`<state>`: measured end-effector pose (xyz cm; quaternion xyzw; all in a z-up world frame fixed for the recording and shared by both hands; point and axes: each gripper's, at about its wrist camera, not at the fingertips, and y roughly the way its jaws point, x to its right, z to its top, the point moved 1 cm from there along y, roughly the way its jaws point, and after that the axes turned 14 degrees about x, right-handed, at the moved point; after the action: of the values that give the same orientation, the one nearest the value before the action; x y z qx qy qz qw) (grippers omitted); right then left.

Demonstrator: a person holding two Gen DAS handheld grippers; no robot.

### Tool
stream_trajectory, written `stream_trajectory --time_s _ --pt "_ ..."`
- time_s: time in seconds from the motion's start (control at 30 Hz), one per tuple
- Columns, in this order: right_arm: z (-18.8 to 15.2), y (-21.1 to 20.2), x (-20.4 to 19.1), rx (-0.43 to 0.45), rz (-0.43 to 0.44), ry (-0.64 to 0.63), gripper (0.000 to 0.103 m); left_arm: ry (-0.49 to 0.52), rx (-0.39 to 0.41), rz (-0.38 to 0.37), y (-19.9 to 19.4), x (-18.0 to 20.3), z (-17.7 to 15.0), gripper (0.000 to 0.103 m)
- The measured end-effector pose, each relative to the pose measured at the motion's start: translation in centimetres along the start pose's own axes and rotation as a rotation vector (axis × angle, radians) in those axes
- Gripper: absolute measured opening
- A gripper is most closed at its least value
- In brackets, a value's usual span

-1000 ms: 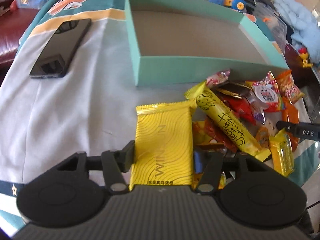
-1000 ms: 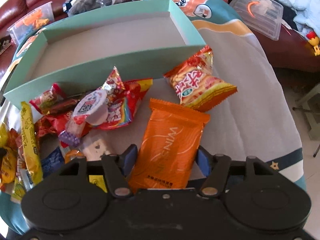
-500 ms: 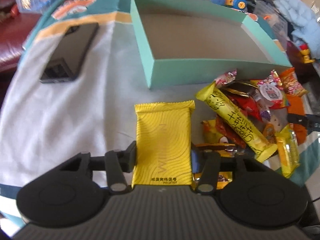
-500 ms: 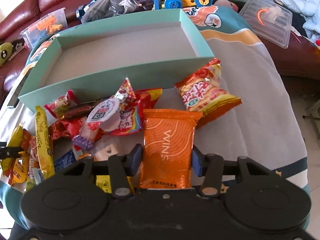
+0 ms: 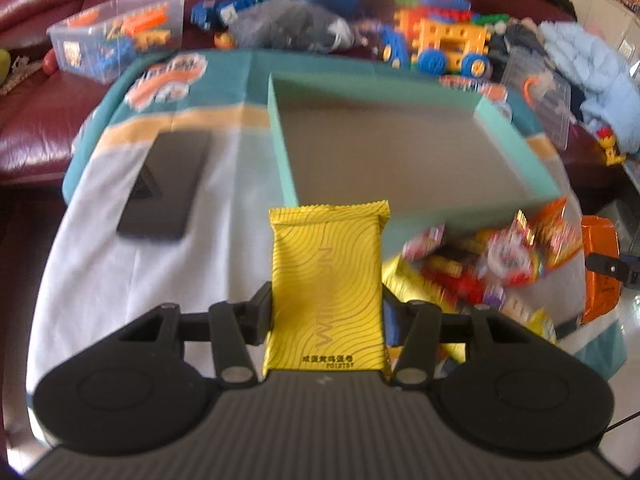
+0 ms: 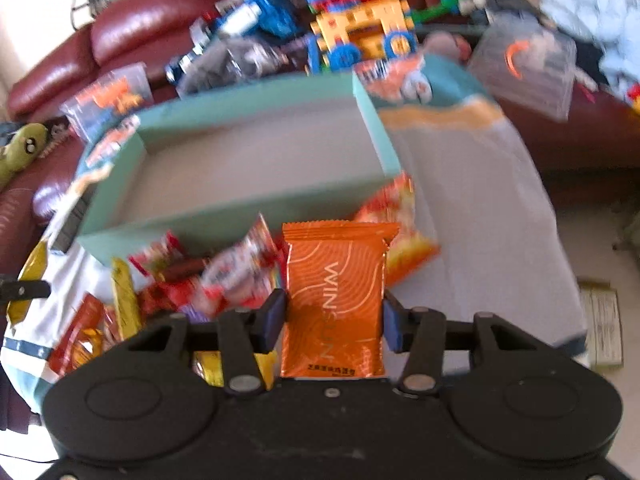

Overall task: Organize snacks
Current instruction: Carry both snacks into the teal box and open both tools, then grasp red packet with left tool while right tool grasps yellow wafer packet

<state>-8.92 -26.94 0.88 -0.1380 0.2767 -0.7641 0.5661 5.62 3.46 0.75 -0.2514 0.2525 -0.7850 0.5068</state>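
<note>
Left gripper (image 5: 326, 316) clamped on the long sides of a yellow packet (image 5: 326, 280), jaws having just closed onto it; long axis running straight out toward 12 o'clock, far crimped end overlapping the near wall of the teal box (image 5: 516, 124). Right gripper (image 6: 334, 320) likewise clamped on an orange packet (image 6: 334, 292), jaws just closed on it, same 12 o'clock lie. Box open-topped, apparently bare inside, dead ahead at 12 o'clock from the left tongs, at 11 o'clock from the right; both about equally near, so a short forward carry over the near wall probably serves either hand.

Packets flat, rectangular, glossy foil film with serrated seams and wavy printed lines; slick and crushable, likely to bow if squeezed harder. Box of matte stiff card, teal outside, grey-brown floor. Snack pile (image 5: 492, 264) of crinkled foil wrappers lying against the box's near wall, at 2 o'clock in the left view. Dark phone (image 5: 164, 188) at 10 o'clock on a soft cloth (image 5: 100, 280). Heavy blur; finer detail uncertain.
</note>
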Motion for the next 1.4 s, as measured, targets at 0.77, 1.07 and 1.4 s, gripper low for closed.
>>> stream_trajectory --time_s 0.77,1.07,1.4 --pt "15.7 25.0 0.3 -0.005 0.116 -0.1 0.049 0.035 0.048 0.157 19.8 1.8 12.6 0.053" --pt "14.9 24.9 0.5 0.044 0.119 -0.034 0.098 0.06 0.09 0.167 18.5 3.2 12.0 0.103" --pt "13.2 17.2 -0.2 0.087 0.131 -0.047 0.103 0.057 0.039 0.11 12.4 4.3 8.1 0.103"
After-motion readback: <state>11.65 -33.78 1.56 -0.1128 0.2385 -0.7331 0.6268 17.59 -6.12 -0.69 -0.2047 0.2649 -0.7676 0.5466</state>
